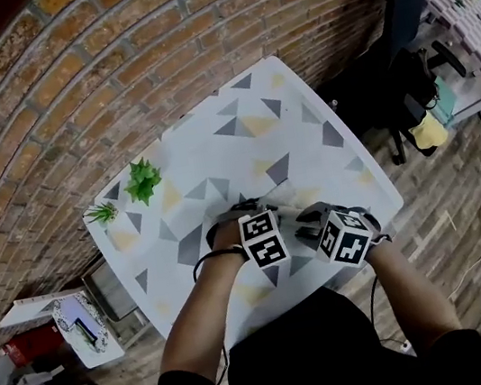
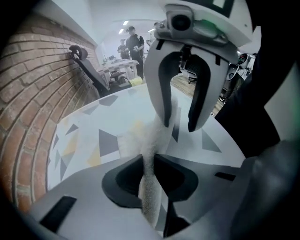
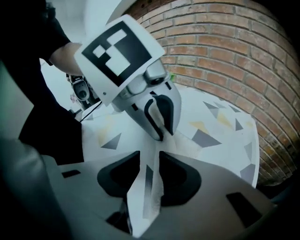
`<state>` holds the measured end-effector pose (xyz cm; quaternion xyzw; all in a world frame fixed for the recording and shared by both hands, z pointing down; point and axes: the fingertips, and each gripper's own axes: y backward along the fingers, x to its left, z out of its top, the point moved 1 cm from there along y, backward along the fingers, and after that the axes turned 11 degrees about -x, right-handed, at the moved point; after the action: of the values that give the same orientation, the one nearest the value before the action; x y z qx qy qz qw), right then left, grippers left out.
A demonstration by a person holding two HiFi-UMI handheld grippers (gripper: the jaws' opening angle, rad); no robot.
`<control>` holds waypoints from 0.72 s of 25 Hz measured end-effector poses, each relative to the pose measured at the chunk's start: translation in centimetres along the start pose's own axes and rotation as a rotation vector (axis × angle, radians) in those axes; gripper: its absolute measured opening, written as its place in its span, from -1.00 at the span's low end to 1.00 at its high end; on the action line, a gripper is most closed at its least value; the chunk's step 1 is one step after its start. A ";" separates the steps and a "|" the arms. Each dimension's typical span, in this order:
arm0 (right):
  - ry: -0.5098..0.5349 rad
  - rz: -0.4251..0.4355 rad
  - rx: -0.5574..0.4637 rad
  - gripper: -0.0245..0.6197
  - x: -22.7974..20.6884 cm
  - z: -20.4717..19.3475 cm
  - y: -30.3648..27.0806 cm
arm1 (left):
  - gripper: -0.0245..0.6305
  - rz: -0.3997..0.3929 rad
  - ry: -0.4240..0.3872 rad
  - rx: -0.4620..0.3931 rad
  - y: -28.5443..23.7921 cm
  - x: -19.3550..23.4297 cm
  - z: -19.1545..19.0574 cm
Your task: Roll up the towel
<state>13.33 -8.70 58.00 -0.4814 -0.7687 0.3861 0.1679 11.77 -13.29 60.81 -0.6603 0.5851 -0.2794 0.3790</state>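
One white worktop [image 1: 241, 141], printed with grey and yellow triangles. Two grippers work at its near edge. The left gripper [image 2: 148, 161] is clamped on the towel. The right gripper [image 3: 150, 161] has its jaws apart and grips nothing. One white fluffy towel [image 2: 157, 136], gathered into a narrow raised ridge, lies on the worktop between the grippers. Two small green plants [image 1: 142, 180] [image 1: 102, 213] stand at the far left edge.

Open tabletop [image 1: 257, 125] ahead, plants [image 1: 142, 181] leftward

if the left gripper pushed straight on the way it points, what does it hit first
The towel pinched in the left gripper, then probably the table just under it; the right gripper stands close ahead, depth unclear.
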 end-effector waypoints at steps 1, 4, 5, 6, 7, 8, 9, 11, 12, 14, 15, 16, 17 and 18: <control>0.014 -0.003 0.020 -0.46 0.2 -0.4 -0.4 | -0.66 0.014 -0.011 -0.002 0.0 0.2 0.1; 0.029 -0.069 0.063 -0.37 -0.8 -1.5 -1.2 | -0.58 0.076 -0.060 -0.014 0.3 0.9 0.5; 0.023 -0.090 0.064 -0.36 -1.3 -1.7 -1.3 | -0.56 0.096 -0.075 -0.019 0.4 1.0 0.6; 0.017 -0.106 0.064 -0.34 -1.7 -1.8 -1.4 | -0.56 0.114 -0.090 -0.025 0.6 1.2 0.8; 0.014 -0.117 0.067 -0.31 -2.1 -2.0 -1.6 | -0.56 0.130 -0.107 -0.031 0.9 1.3 1.0; 0.015 -0.127 0.071 -0.28 -2.5 -2.1 -1.7 | -0.56 0.141 -0.125 -0.036 1.2 1.3 1.2; 0.018 -0.136 0.075 -0.27 -2.8 -2.2 -1.8 | -0.56 0.144 -0.141 -0.039 1.4 1.2 1.4; 0.023 -0.151 0.079 -0.27 -3.5 -2.3 -1.9 | -0.56 0.137 -0.163 -0.036 1.4 0.9 1.4; 0.024 -0.158 0.080 -0.27 -3.8 -2.3 -2.0 | -0.56 0.130 -0.167 -0.030 1.2 0.7 1.3; 0.029 -0.168 0.079 -0.27 -4.3 -2.4 -2.2 | -0.56 0.118 -0.165 -0.013 0.6 0.6 1.0; 0.032 -0.173 0.079 -0.27 -4.6 -2.4 -2.2 | -0.56 0.112 -0.162 -0.004 0.3 0.6 0.8; 0.037 -0.178 0.079 -0.27 -4.9 -2.5 -2.3 | -0.56 0.107 -0.159 0.002 0.0 0.7 0.7; 0.042 -0.184 0.079 -0.28 -5.1 -2.5 -2.3 | -0.56 0.101 -0.154 0.007 -0.4 0.7 0.7; 0.048 -0.189 0.079 -0.28 -5.4 -2.5 -2.3 | -0.54 0.096 -0.150 0.012 -0.7 0.8 0.6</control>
<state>16.11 -12.87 62.01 -0.4089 -0.7906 0.3869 0.2409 12.77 -13.99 60.95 -0.6483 0.5842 -0.2143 0.4387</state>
